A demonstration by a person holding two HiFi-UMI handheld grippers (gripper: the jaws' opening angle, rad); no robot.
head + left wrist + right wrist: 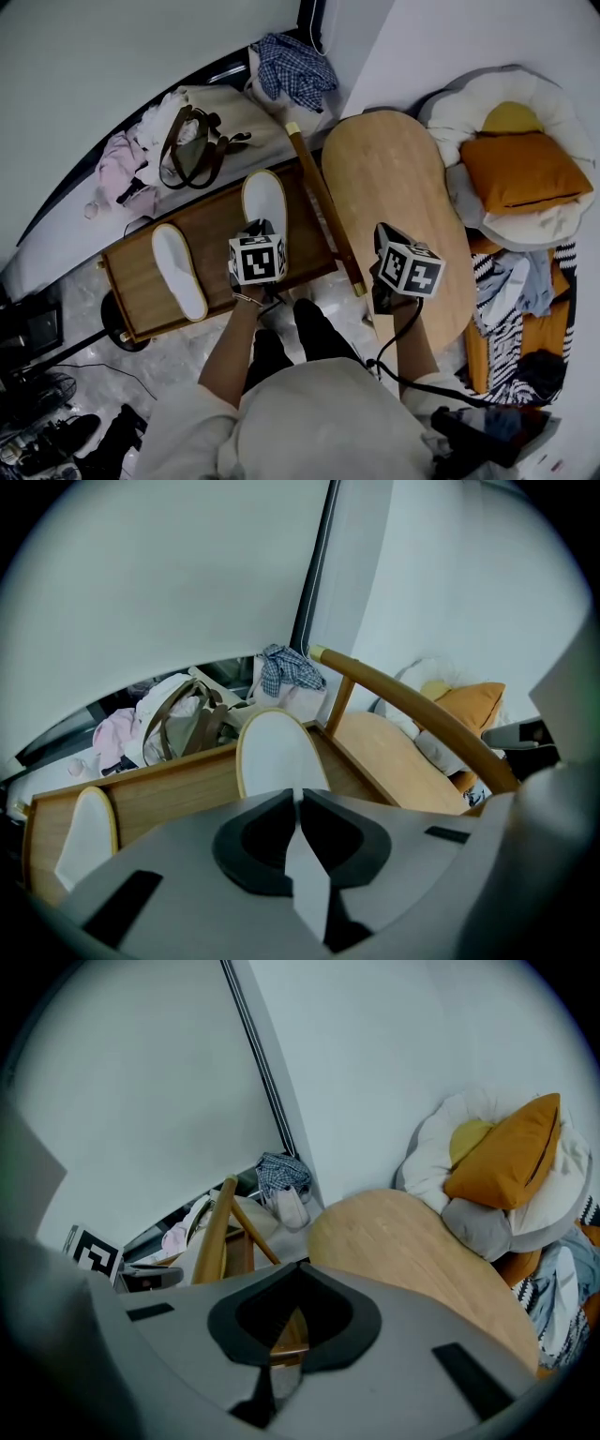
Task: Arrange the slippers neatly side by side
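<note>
Two white slippers lie on a low wooden tray table (220, 225). One slipper (178, 270) is at the left, angled. The other slipper (265, 199) is to its right and farther back. My left gripper (261, 228) sits at this slipper's near end. In the left gripper view the gripper (298, 794) is shut, with a white strip of that slipper (277, 757) pinched between the pads; the other slipper (86, 834) shows at the far left. My right gripper (380, 234) hovers over the oval wooden table (389, 178), its jaws (298, 1267) shut on nothing.
A sloping wooden bar (323, 206) runs between the tray table and the oval table. Behind the tray lie a brown-handled bag (192, 145), pink cloth (117, 164) and a plaid cloth (292, 66). An orange pillow (520, 169) on white cushions fills the right.
</note>
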